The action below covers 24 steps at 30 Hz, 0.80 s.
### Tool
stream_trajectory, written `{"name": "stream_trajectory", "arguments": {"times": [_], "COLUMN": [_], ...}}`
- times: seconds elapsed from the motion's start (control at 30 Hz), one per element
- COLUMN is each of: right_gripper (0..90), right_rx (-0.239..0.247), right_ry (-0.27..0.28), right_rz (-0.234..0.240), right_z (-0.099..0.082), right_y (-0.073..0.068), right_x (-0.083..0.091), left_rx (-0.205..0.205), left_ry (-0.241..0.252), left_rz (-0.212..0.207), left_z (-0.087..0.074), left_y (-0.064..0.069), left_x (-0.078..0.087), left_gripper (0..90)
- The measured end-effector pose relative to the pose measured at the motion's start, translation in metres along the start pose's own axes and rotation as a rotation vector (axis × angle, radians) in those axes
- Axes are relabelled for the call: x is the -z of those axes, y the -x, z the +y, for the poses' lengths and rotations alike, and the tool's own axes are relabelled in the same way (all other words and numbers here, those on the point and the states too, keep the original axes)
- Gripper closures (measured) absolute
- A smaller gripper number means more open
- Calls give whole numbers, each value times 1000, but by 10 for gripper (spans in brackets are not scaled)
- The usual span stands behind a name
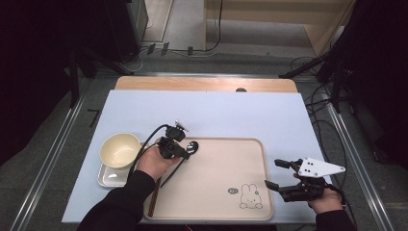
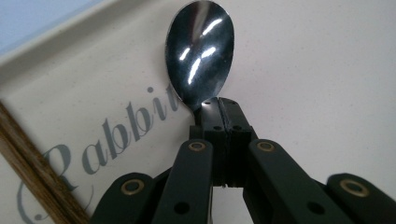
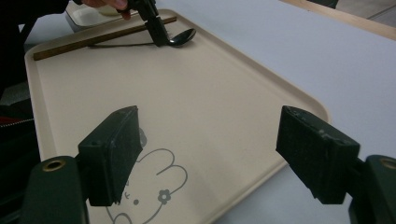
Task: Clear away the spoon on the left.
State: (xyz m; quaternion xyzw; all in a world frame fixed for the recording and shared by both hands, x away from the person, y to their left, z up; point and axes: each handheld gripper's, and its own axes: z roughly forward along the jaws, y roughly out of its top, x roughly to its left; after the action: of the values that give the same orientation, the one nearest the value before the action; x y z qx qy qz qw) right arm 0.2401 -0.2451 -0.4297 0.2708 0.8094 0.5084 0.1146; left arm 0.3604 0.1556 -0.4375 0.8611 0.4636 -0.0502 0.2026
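A shiny metal spoon (image 1: 192, 147) lies at the far left corner of the beige tray (image 1: 216, 192). My left gripper (image 1: 186, 151) is shut on the spoon's neck. In the left gripper view the bowl of the spoon (image 2: 201, 56) sticks out past the closed tips of my left gripper (image 2: 220, 105), low over the tray (image 2: 303, 70). In the right gripper view the spoon (image 3: 183, 36) rests on the tray (image 3: 187, 102) with its handle trailing left. My right gripper (image 1: 273, 173) hangs open off the tray's right edge, and its view shows that gripper (image 3: 208, 140) with nothing between the pads.
A brown wooden stick (image 1: 154, 199) lies along the tray's left side. A cream bowl (image 1: 120, 150) sits on a small white dish (image 1: 109, 177) left of the tray. A rabbit drawing (image 1: 250, 197) marks the tray's near right corner. Pale blue tabletop (image 1: 216, 115) stretches beyond.
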Motion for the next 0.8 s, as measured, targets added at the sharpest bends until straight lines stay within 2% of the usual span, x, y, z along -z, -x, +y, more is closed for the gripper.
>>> {"name": "stream_trajectory", "arguments": {"times": [0.63,0.73,0.8], "right_gripper": [224,224,224], "right_rx": [6,9,7], "right_ry": [-3,-2,-2], "right_rz": [7,7,4], "right_z": [0,1,1], "right_y": [-1,-1,0], "right_x": [0,0,0], "left_rx": [73,76,78], "left_ry": [3,15,28], "left_rz": [40,21,-8], "left_z": [-12,-12,-12], "left_y": [-23,-23,-22], "left_x": [14,17,21], "left_gripper": [900,882,822]}}
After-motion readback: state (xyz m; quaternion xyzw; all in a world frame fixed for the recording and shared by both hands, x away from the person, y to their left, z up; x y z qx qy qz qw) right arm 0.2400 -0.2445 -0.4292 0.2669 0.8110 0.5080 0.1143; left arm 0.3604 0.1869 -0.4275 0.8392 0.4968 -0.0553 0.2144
